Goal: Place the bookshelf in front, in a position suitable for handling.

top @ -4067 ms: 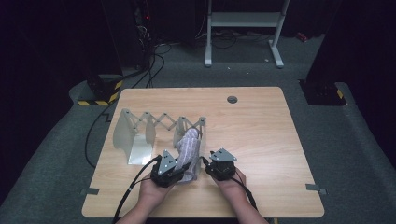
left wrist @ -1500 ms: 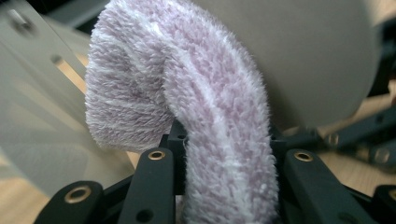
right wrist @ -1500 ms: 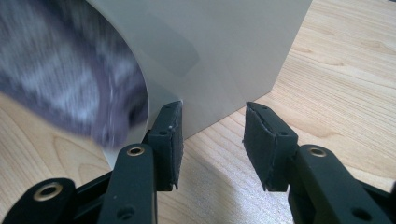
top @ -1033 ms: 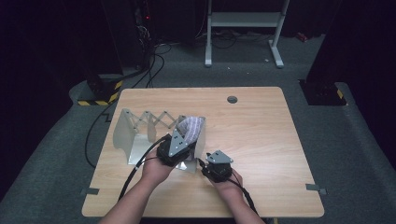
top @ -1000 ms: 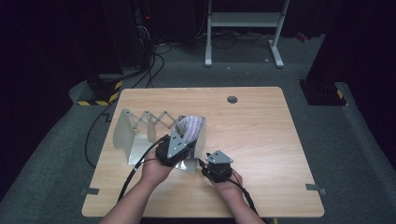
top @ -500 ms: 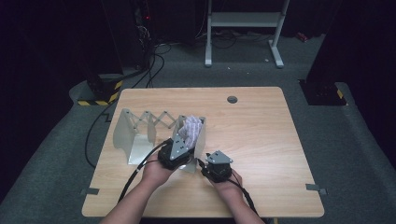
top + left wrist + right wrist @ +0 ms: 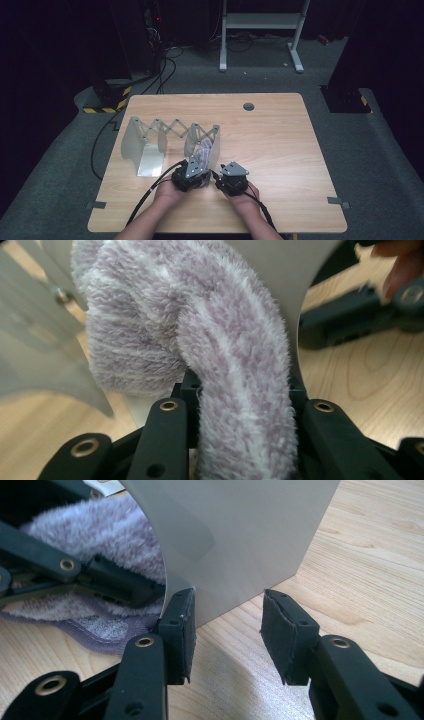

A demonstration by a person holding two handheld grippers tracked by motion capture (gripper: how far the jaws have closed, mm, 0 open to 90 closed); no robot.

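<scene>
Left gripper point(image 7: 196, 169) clamped (right gripper point(image 7: 227, 630) agape).

Bright overhead light on the desk point(image 7: 280, 150), surroundings nearly black; close-up gripper views soft, blurred at the edges

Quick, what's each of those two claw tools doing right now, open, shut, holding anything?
Left gripper: shut on the fluffy purple sock.
Right gripper: open, holding nothing, fingers at the foot of the grey rack panel.
</scene>
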